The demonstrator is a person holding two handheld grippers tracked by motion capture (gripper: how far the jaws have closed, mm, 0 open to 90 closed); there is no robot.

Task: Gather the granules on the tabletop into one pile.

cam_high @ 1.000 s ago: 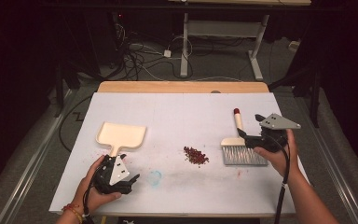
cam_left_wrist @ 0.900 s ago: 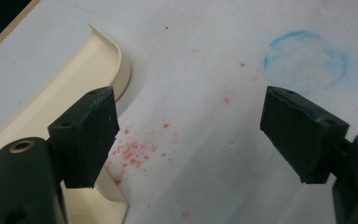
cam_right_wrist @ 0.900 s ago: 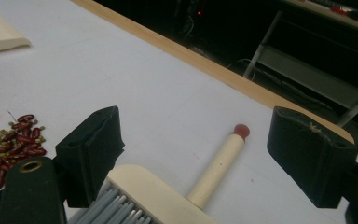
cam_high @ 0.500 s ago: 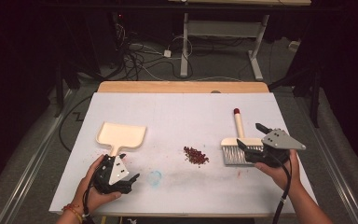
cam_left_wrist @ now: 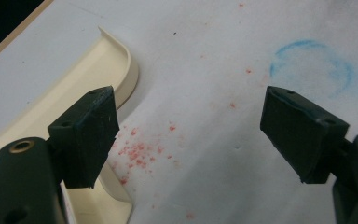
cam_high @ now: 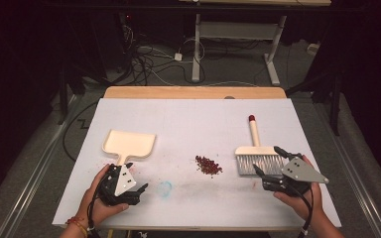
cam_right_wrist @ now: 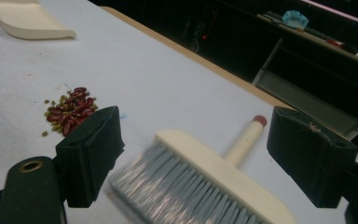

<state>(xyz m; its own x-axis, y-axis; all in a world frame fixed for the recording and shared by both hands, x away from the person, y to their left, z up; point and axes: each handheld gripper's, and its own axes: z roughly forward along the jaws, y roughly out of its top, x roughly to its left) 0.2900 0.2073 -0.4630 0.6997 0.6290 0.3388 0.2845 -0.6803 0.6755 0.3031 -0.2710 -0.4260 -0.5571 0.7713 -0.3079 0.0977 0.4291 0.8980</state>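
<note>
At the near edge of the white table [cam_high: 188,114], both grippers are hand-held with jaws spread wide and nothing between them. The left gripper [cam_high: 129,191] sits at about 7 o'clock from the table centre, just beside the handle end of the cream dustpan [cam_high: 129,144]. In the left gripper view, the dustpan's rim [cam_left_wrist: 116,60] lies next to the left jaw, and faint red specks plus a blue ring mark [cam_left_wrist: 310,65] show on the table surface; whether the jaw touches the pan cannot be determined from this angle.

The right gripper [cam_high: 268,161] sits at about 4 o'clock, jaws released on either side of the hand brush [cam_high: 258,161]. In the right gripper view, the grey bristles [cam_right_wrist: 182,191] and cream brush back lie between the open jaws, with the red-tipped handle [cam_right_wrist: 249,130] pointing away toward 12 o'clock. No grasp is established.

Farther in, near the table centre, the pile of red beans [cam_high: 208,165] mixed with small green grains rests between brush and dustpan, well apart from each.

Progress assessment: early stage. Neither tool is grasped, the pile is unswept, and the dustpan is empty. Remaining steps, as judged: close on the brush, close on the dustpan, sweep the pile into the pan.
</note>
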